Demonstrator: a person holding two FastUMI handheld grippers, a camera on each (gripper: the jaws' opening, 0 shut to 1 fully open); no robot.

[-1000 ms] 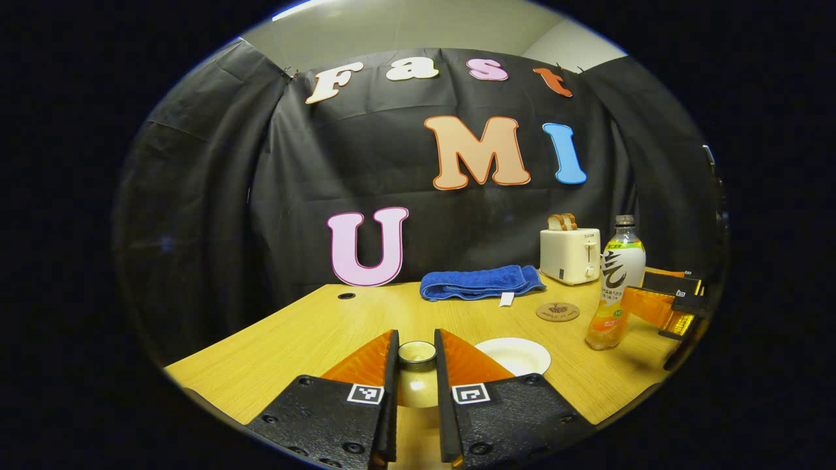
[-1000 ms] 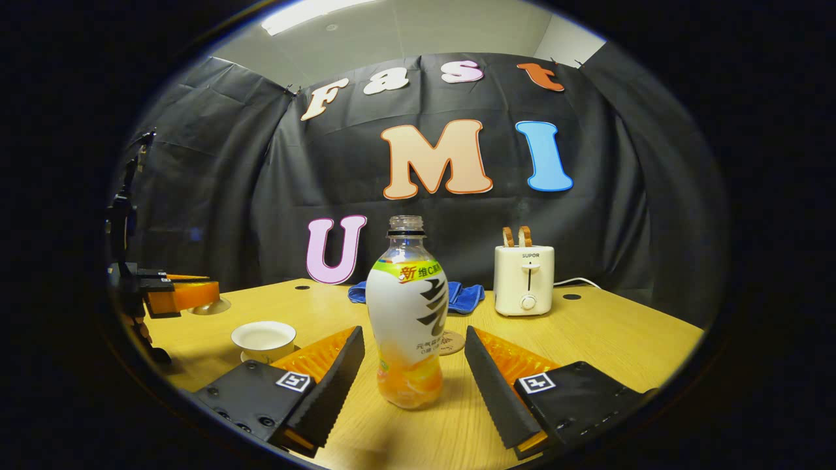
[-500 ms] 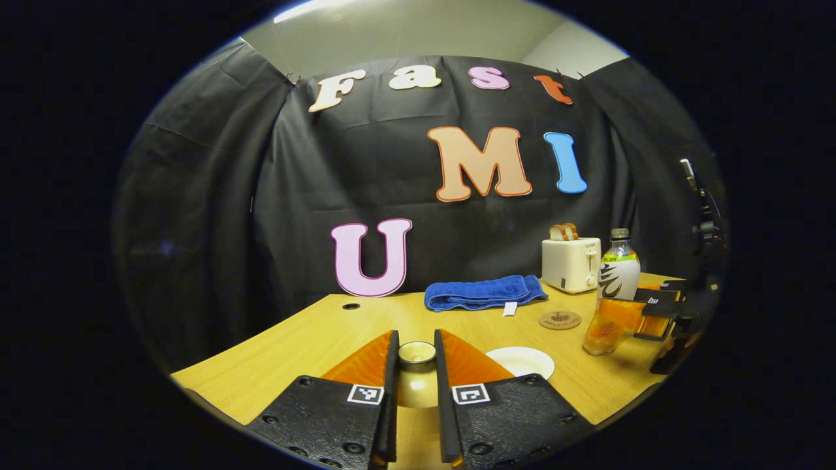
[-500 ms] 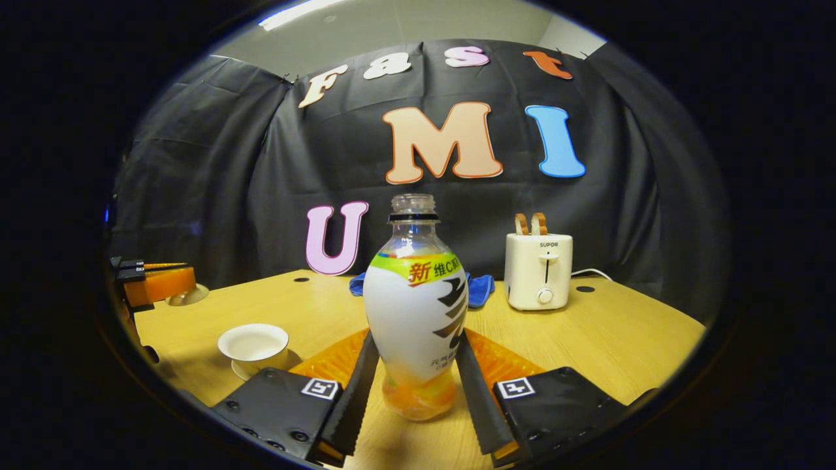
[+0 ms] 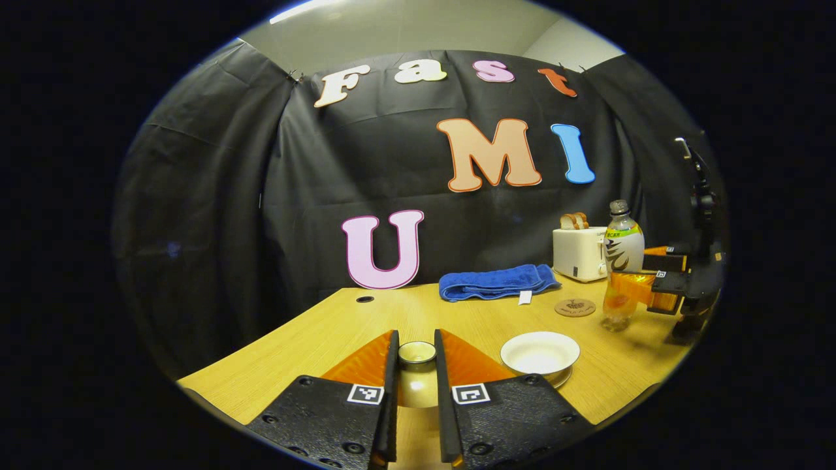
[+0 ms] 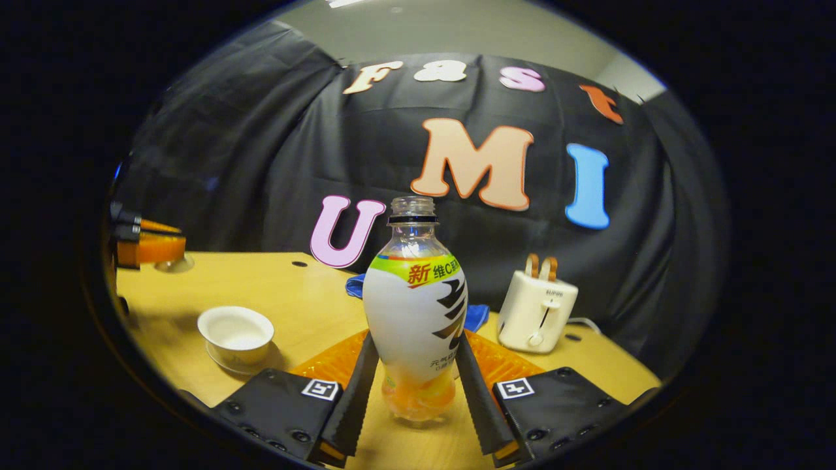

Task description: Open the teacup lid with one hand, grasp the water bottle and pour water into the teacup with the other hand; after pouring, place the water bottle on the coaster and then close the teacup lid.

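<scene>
The water bottle [image 6: 415, 313] is standing between the right gripper [image 6: 413, 385] fingers, which are pinching its lower body. The left gripper [image 5: 415, 391] is clamping the lid [image 5: 417, 353], near the open teacup [image 5: 539, 352] on the table [image 5: 313, 333].

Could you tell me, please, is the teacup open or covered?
Open: the teacup shows its bare inside, and the left gripper holds its lid.

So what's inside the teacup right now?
The teacup sits uncovered on its saucer, its pale inside looking empty. The lid is between the left gripper's jaws. The cup's very bottom is hidden by its near rim.
</scene>
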